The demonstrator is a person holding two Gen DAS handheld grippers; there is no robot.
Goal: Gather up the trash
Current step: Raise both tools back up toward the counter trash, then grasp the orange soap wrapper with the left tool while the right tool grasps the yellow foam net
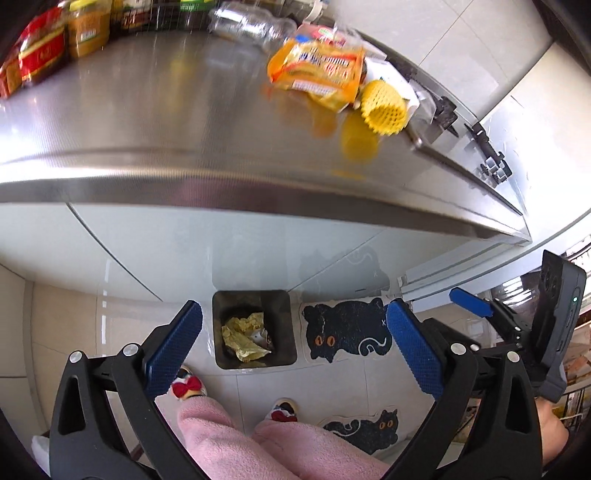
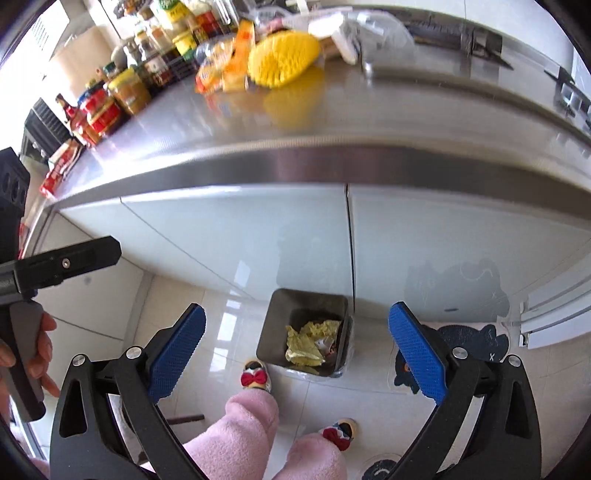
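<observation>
A dark square trash bin stands on the floor against the cabinet, with crumpled yellow-green paper inside. On the steel counter lie an orange snack wrapper, a yellow foam fruit net, a clear plastic bottle and white packaging. My left gripper is open and empty above the bin. My right gripper is open and empty, also above the bin; it shows in the left wrist view.
Jars and sauce bottles line the counter's back left. Black cat-shaped mats lie on the tiled floor. The person's pink-clad legs and slippers stand below. White cabinet doors face me.
</observation>
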